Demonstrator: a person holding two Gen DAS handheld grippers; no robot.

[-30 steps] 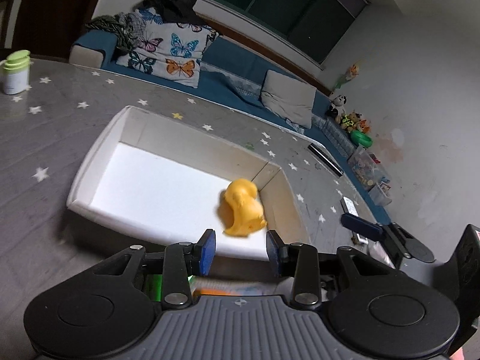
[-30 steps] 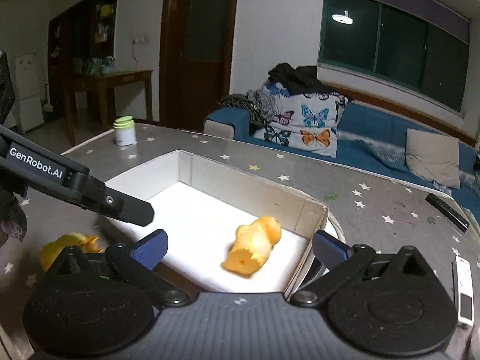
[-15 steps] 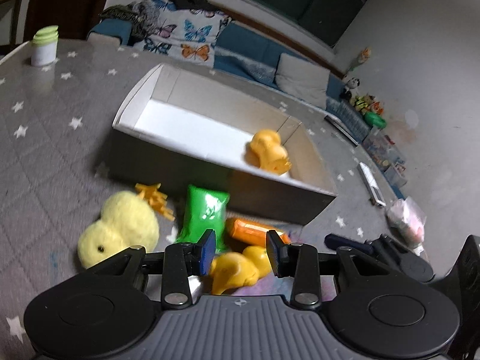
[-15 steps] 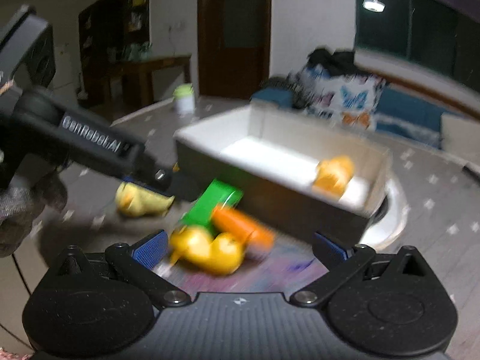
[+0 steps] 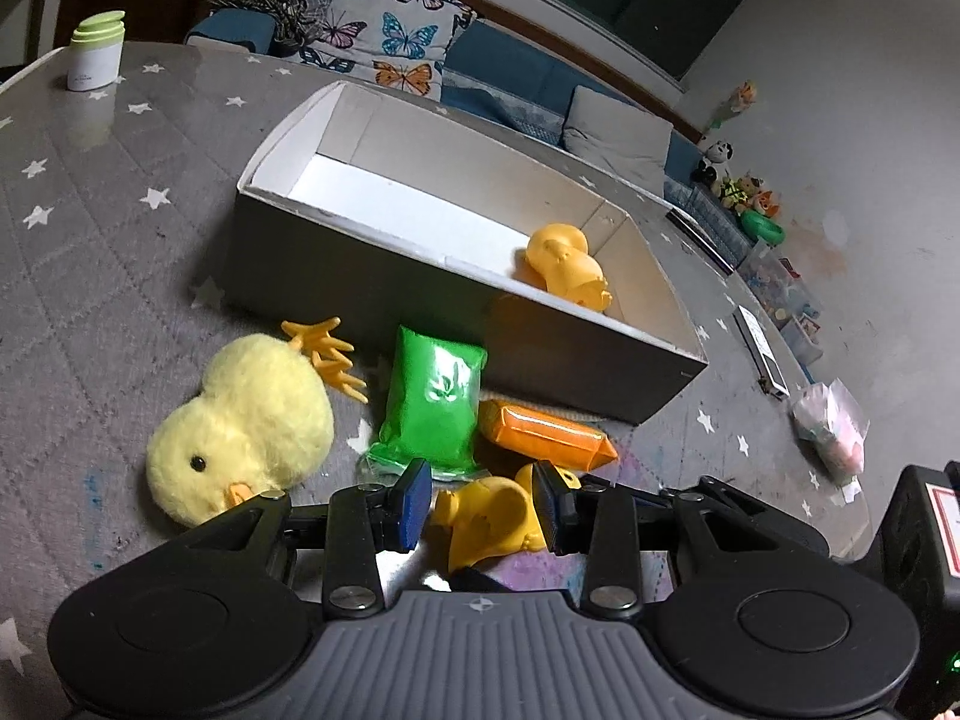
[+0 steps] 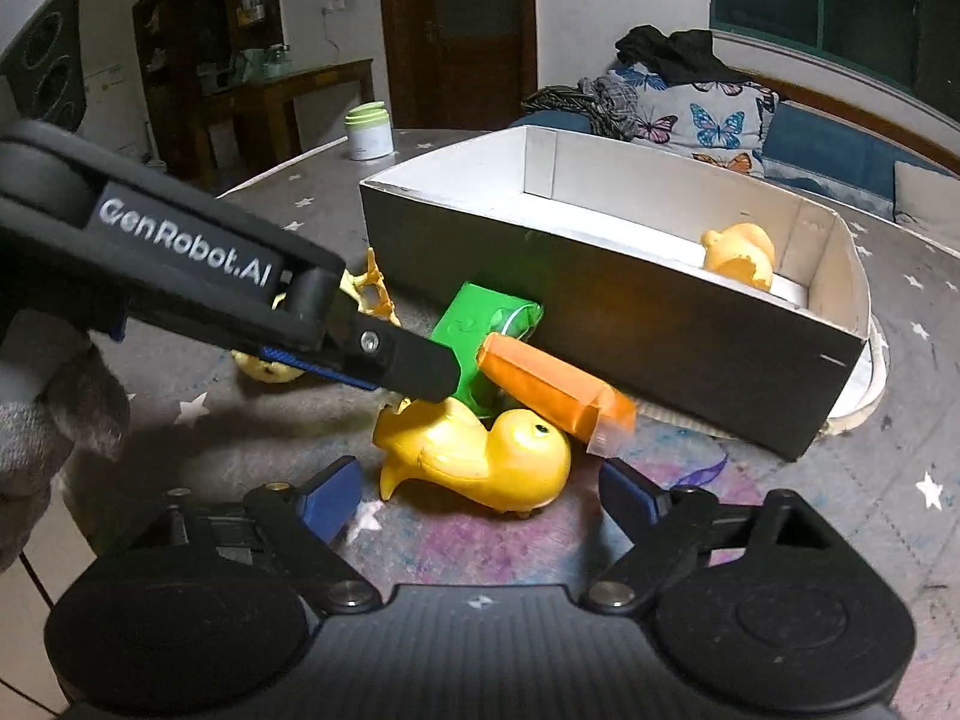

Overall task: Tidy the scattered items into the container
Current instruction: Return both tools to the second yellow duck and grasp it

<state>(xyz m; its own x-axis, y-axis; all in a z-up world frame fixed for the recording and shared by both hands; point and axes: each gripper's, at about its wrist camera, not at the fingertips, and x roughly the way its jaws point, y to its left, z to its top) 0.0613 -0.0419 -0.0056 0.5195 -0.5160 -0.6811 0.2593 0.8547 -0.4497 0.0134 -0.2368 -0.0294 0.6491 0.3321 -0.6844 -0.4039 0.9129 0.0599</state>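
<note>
A white cardboard box (image 5: 336,222) (image 6: 600,312) stands on the grey star-patterned table, with one yellow rubber duck (image 5: 564,267) (image 6: 738,252) inside at its right end. In front of it lie a plush yellow chick (image 5: 246,420), a green packet (image 5: 435,396) (image 6: 480,318), an orange packet (image 5: 546,429) (image 6: 552,387) and a second yellow rubber duck (image 5: 486,519) (image 6: 480,456). My left gripper (image 5: 480,504) is open, its jaws on either side of this duck. My right gripper (image 6: 480,495) is open wide just in front of the same duck.
A white jar with a green lid (image 5: 96,54) (image 6: 369,132) stands at the table's far left. A remote (image 5: 759,348) and a plastic bag (image 5: 831,426) lie right of the box. A sofa with butterfly cushions (image 5: 390,48) is behind the table.
Both grippers have pulled back from over the box and dropped toward the items in front of it. The left gripper's jaws now straddle the second duck.
</note>
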